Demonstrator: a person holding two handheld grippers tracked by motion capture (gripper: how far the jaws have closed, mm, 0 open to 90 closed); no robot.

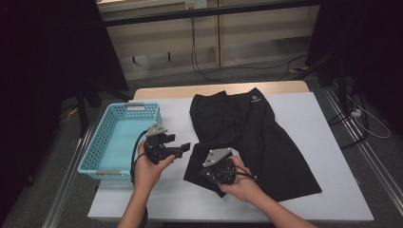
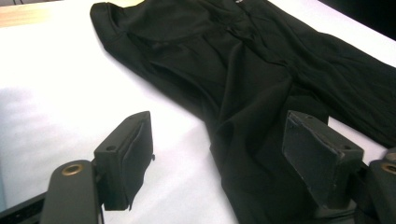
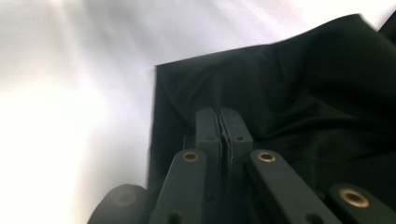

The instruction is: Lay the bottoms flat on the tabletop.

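A pair of black shorts [image 1: 247, 137] lies spread flat across the middle of a white surface [image 1: 328, 142], waistband toward the far edge, legs fanning toward the person. A light blue basket [image 1: 116, 137] sits at the left, just beside the shorts but not touching them.

The right claw [image 1: 219, 176] rests on the near left hem. In the right gripper view its jaws are pressed together at the cloth's corner; whether fabric is pinched between them cannot be told. The left claw [image 1: 183, 148] hovers between the basket and the shorts with its jaws standing apart, nothing between them; the left gripper view shows the cloth edge [image 2: 205, 116] just ahead.

The shorts look light, thin and limp, likely a little slick. They would sag and bunch wherever unsupported, so hem corners or the waistband seem the surest places to grip.

Bare surface lies open in front of the shorts and to their right. The basket wall limits room on the left, and the near edge is close behind both hands.
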